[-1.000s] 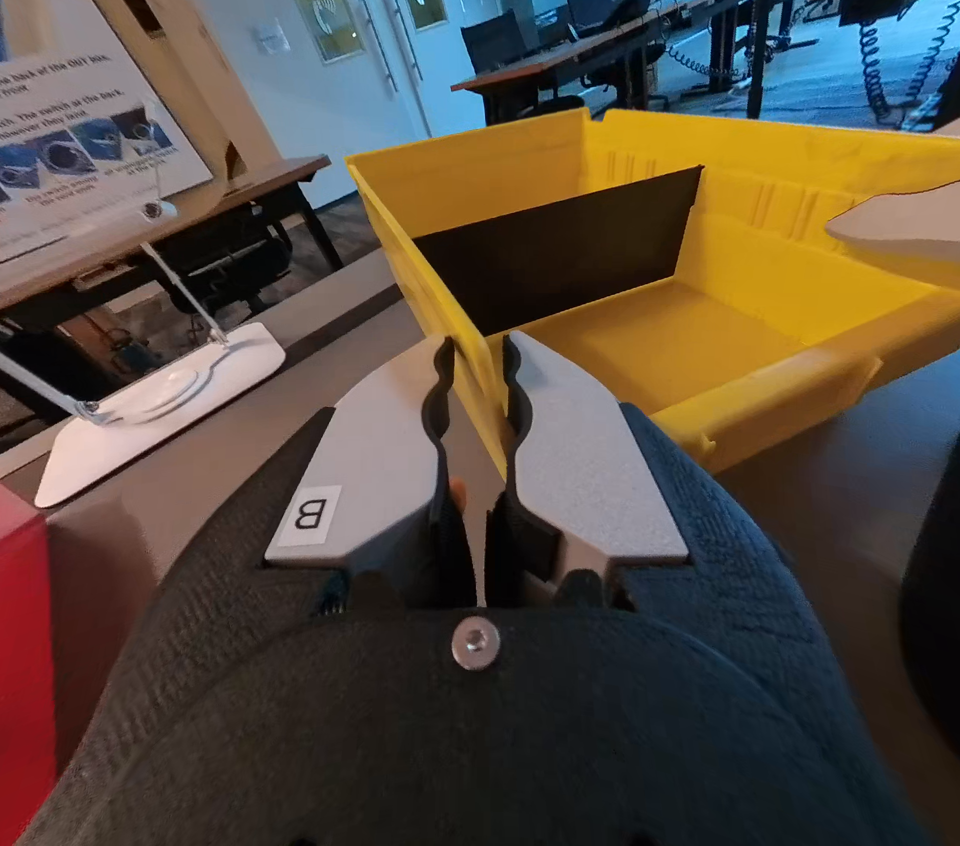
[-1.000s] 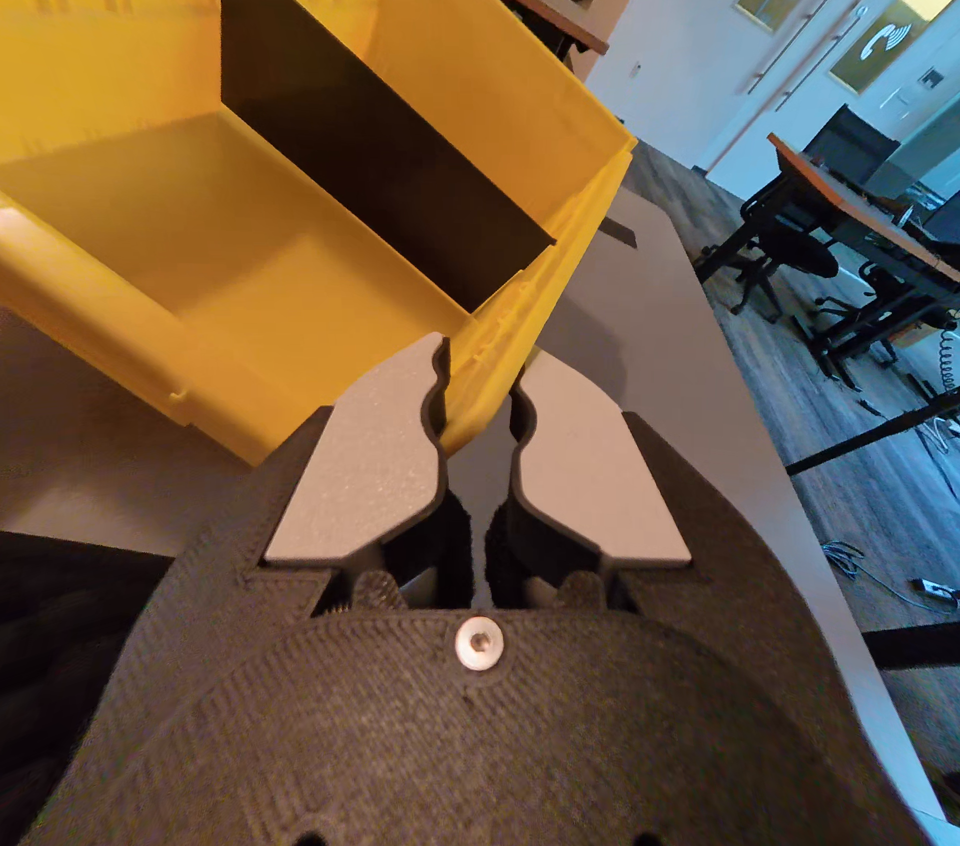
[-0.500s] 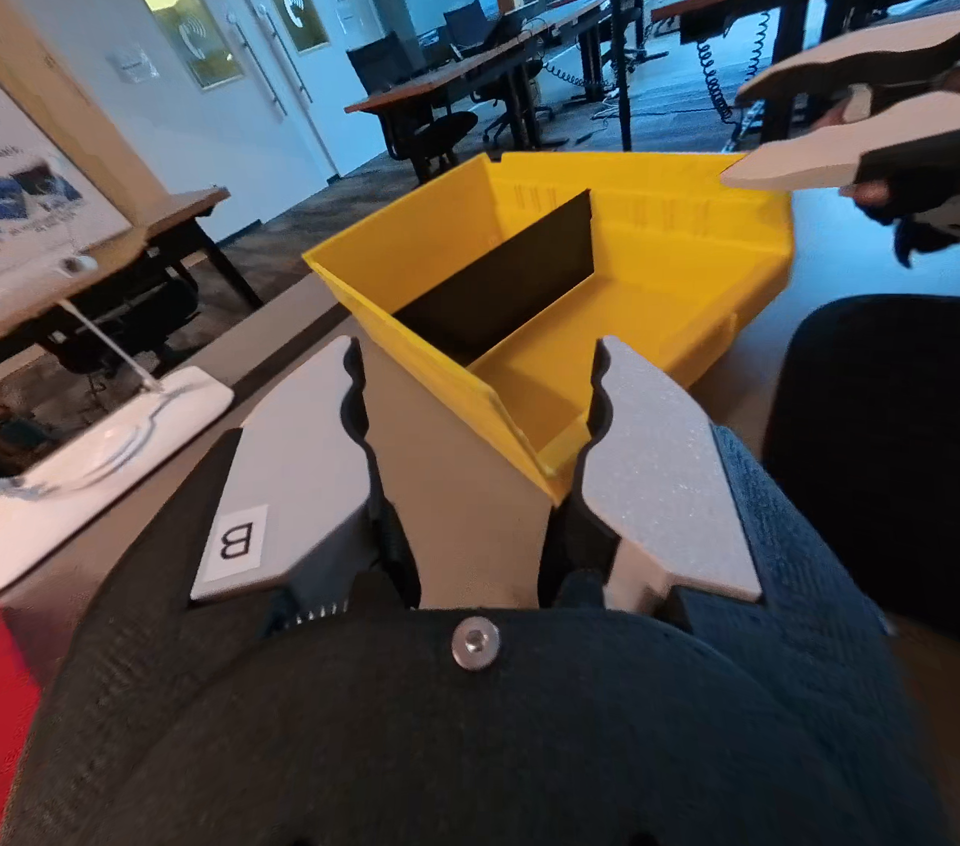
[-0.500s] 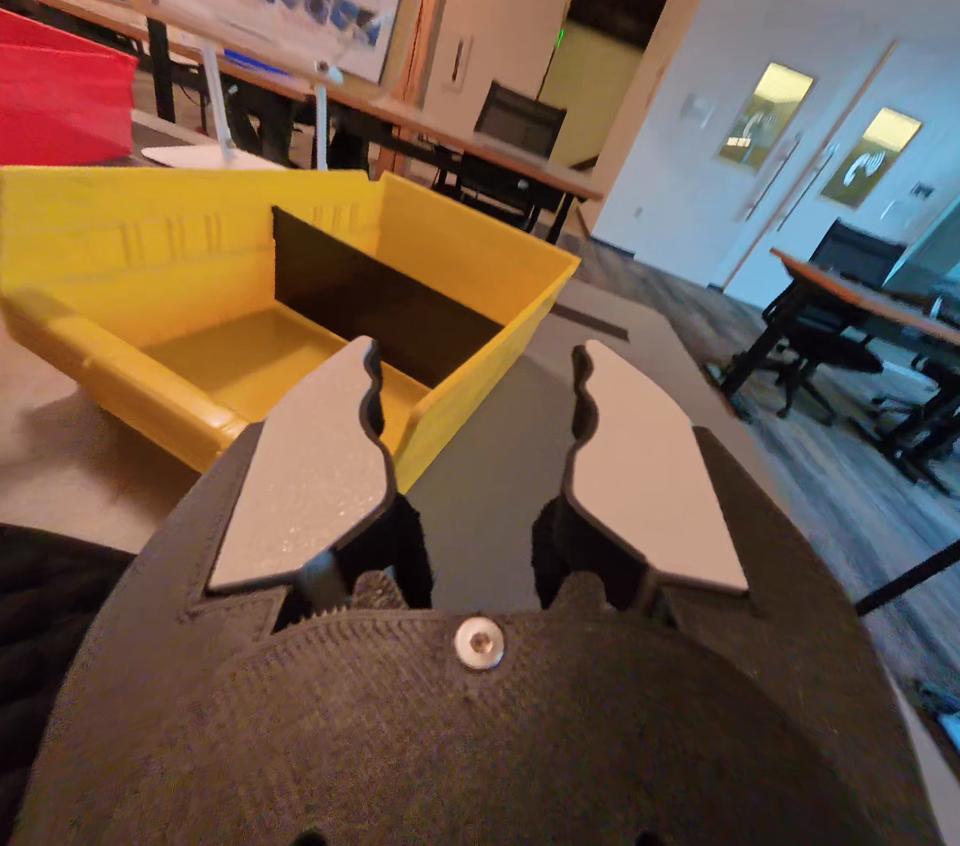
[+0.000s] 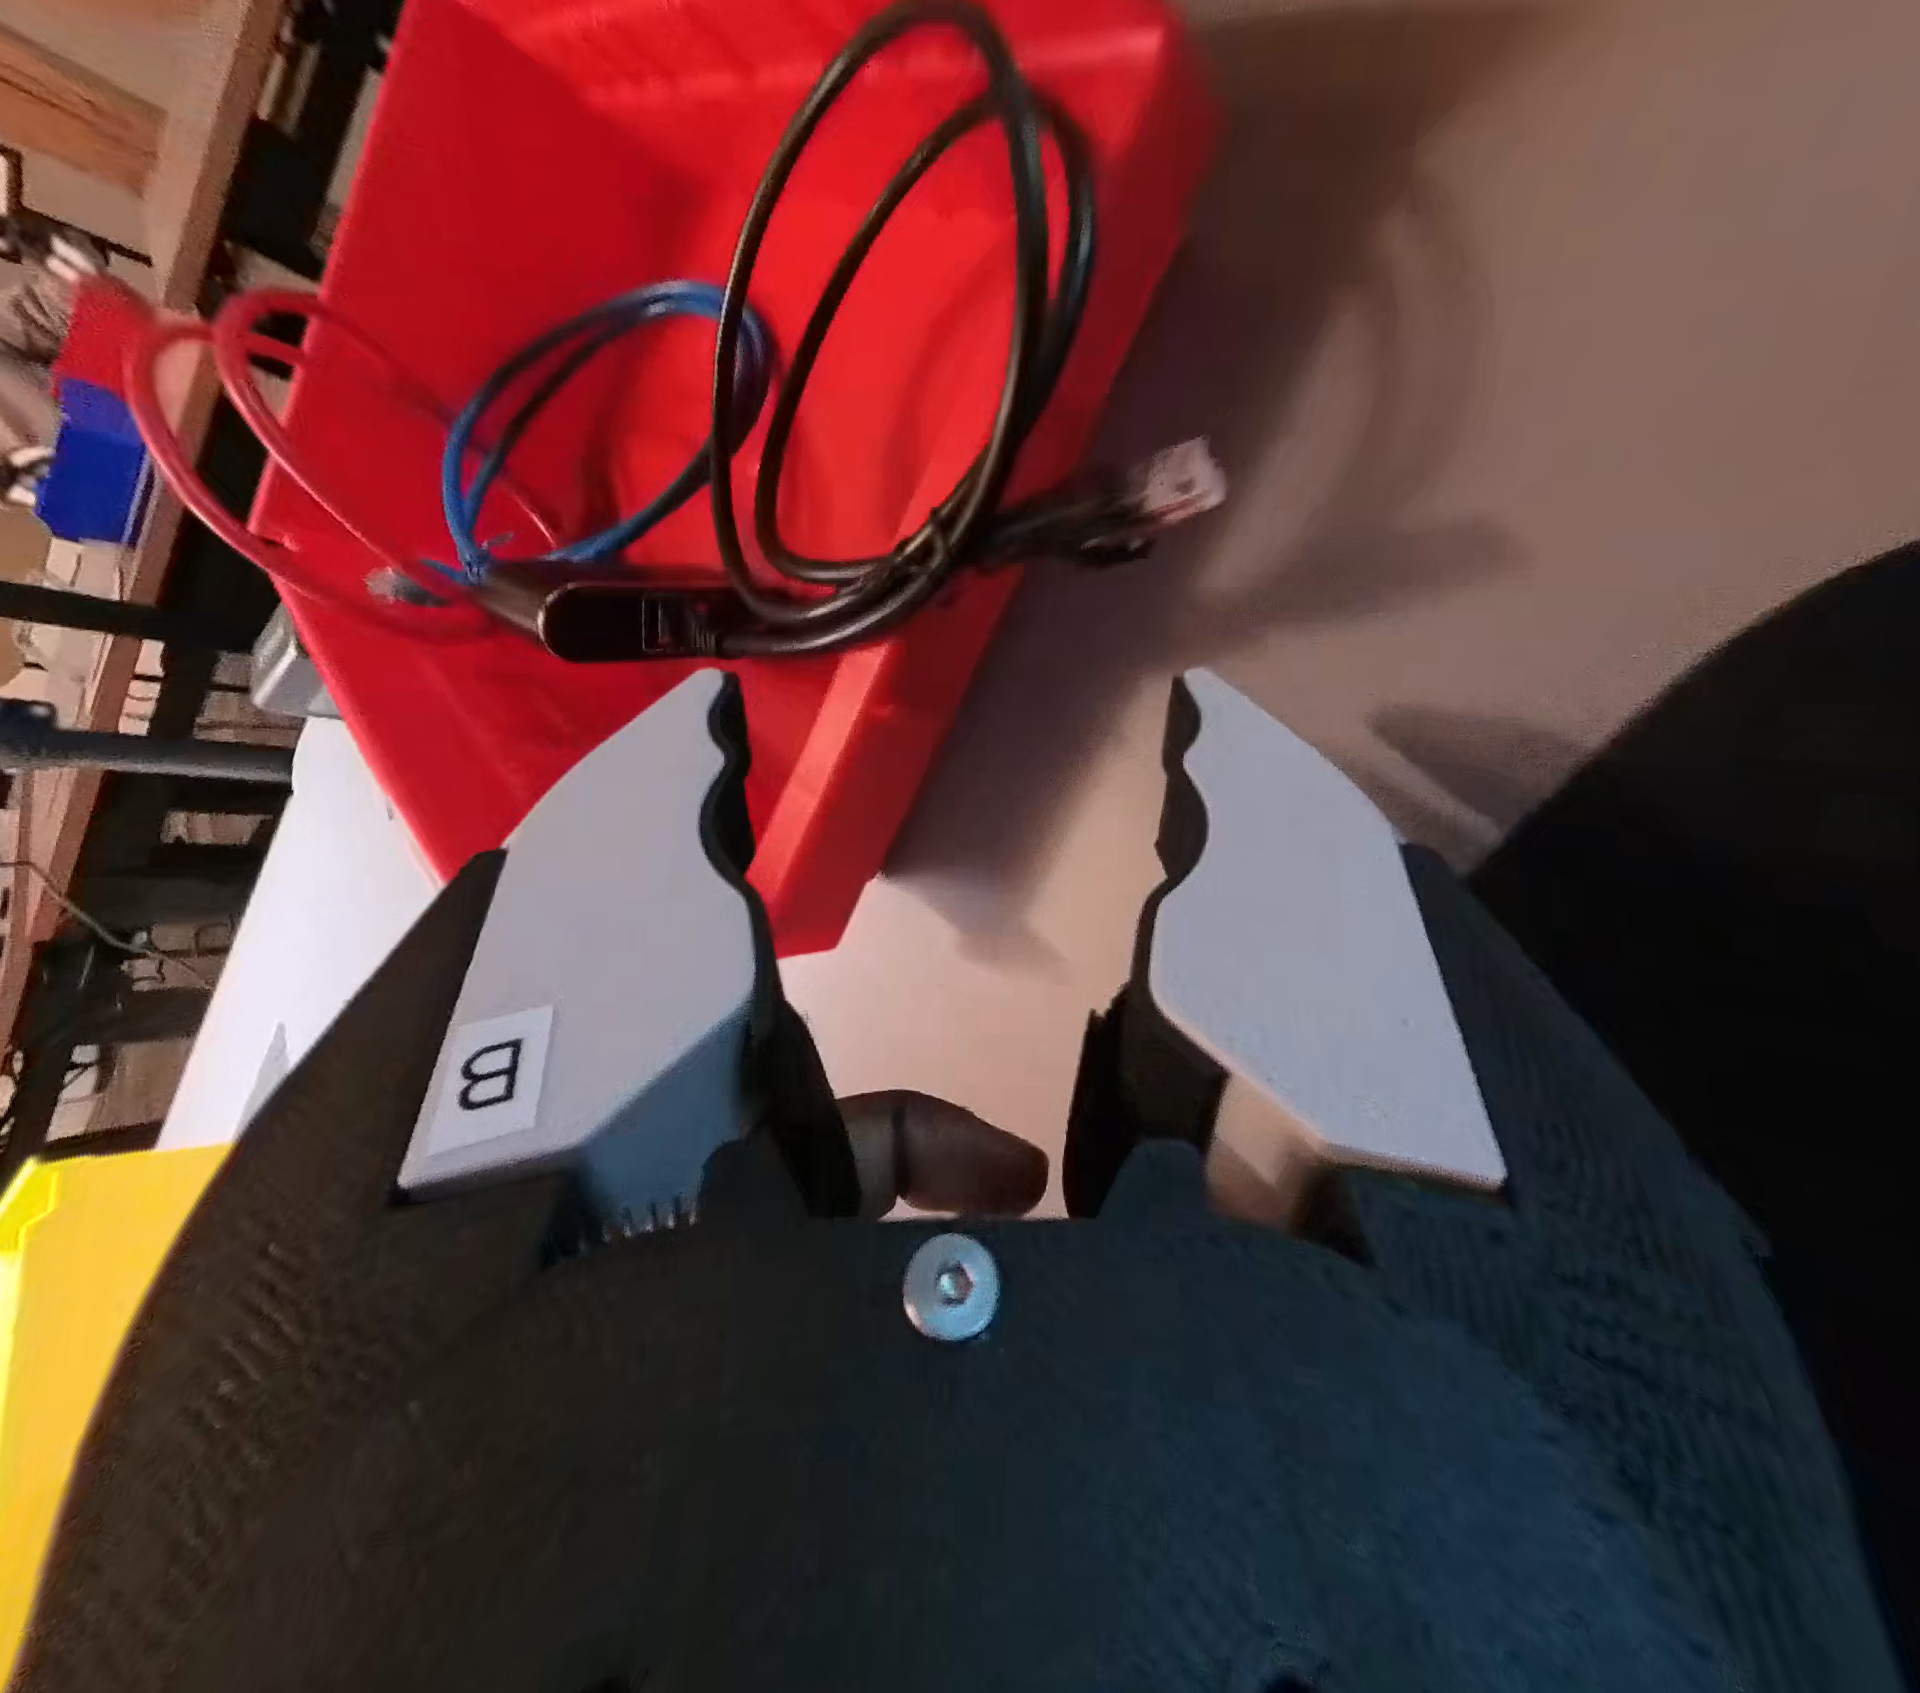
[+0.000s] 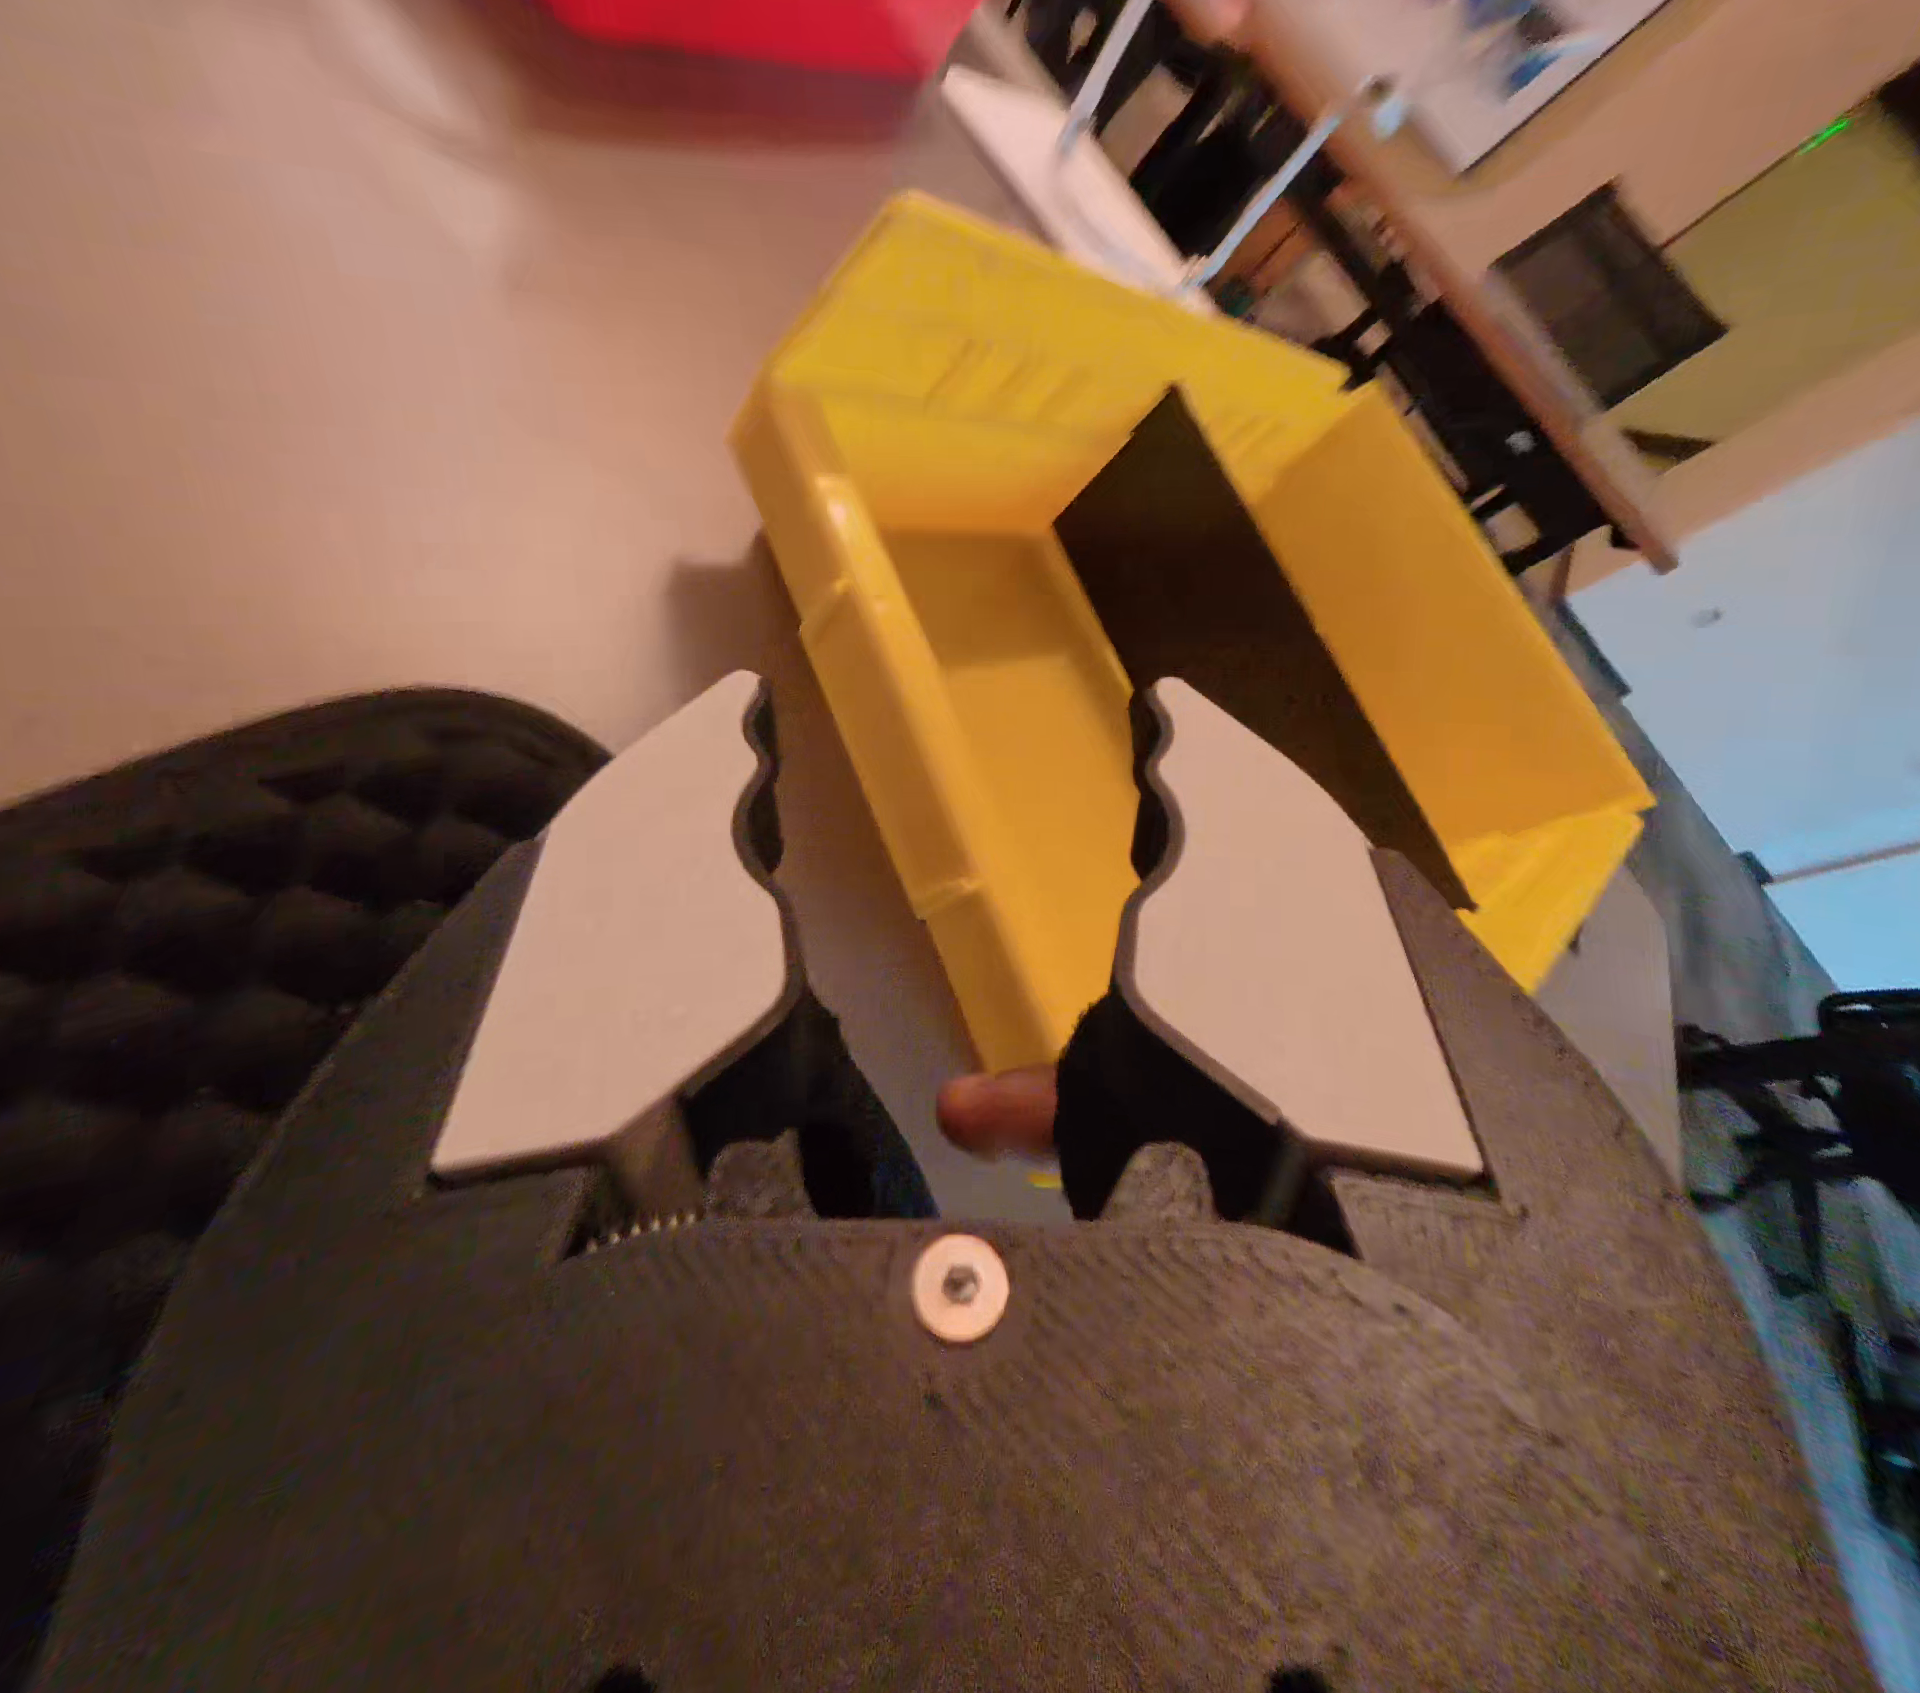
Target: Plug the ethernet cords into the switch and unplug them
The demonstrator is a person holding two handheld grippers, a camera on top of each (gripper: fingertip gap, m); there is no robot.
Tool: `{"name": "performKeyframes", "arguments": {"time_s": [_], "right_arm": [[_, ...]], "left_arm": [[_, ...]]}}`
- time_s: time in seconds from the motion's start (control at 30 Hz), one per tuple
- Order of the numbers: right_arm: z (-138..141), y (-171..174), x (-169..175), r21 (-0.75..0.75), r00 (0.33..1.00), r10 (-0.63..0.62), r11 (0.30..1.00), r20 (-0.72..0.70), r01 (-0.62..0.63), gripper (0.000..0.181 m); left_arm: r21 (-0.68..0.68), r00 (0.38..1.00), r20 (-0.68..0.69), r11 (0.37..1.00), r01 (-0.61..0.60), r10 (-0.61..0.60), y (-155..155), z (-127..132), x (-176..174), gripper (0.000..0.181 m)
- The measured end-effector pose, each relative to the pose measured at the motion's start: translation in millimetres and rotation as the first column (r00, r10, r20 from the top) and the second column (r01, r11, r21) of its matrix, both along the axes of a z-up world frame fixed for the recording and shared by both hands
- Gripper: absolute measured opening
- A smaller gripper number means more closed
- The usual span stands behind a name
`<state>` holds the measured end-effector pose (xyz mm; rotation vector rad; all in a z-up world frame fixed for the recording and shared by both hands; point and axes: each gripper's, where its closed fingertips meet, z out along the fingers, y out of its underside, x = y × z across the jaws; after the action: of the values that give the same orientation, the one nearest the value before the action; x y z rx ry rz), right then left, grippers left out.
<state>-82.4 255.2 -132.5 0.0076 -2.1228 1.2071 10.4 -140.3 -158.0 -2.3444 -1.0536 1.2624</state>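
1. Above the left gripper (image 5: 951, 770), whose jaws stand wide apart and hold nothing, the black cord (image 5: 904, 272) lies coiled in the red bin (image 5: 623, 85) with the blue cord (image 5: 613, 428), the red cord (image 5: 260, 438) and the switch (image 5: 644, 620).
2. Likely risk: tangled loops drag neighbours out.
3. At frame centre, the right gripper (image 6: 951, 770) gapes empty over the yellow bin (image 6: 1455, 656) on the counter (image 6: 312, 293).
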Motion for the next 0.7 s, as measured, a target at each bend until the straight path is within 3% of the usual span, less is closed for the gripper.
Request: {"name": "performKeyframes", "arguments": {"time_s": [0.1, 0.2, 0.27, 0.33, 0.7], "right_arm": [[-27, -5, -15, 0.220, 1.000, -0.013, 0.975, -0.011, 0.015, 0.060], [-54, -5, -28, 0.432, 0.999, -0.041, 0.901, -0.003, 0.039, 0.061], [-66, 0, -39, 0.531, 0.996, -0.088, 0.843, -0.024, 0.087, 0.048], [-70, 10, -50, 0.599, 0.990, -0.123, 0.788, -0.070, 0.140, 0.032], [-71, 84, -75, 0.639, 0.965, -0.246, 0.728, -0.096, 0.249, 0.034]], "left_arm": [[-0.018, 0.999, 0.044, 1.000, -0.009, 0.010, -19, -18, -16, 0.072], [-0.093, 0.990, 0.134, 0.995, -0.030, 0.043, -37, -37, -23, 0.061], [-0.170, 0.984, 0.154, 0.984, -0.060, 0.086, -54, -41, -24, 0.038], [-0.182, 0.982, 0.169, 0.982, -0.056, 0.087, -62, -41, -22, 0.037], [-0.256, 0.970, 0.194, 0.962, -0.093, 0.146, -113, -40, 48, 0.035]]}}
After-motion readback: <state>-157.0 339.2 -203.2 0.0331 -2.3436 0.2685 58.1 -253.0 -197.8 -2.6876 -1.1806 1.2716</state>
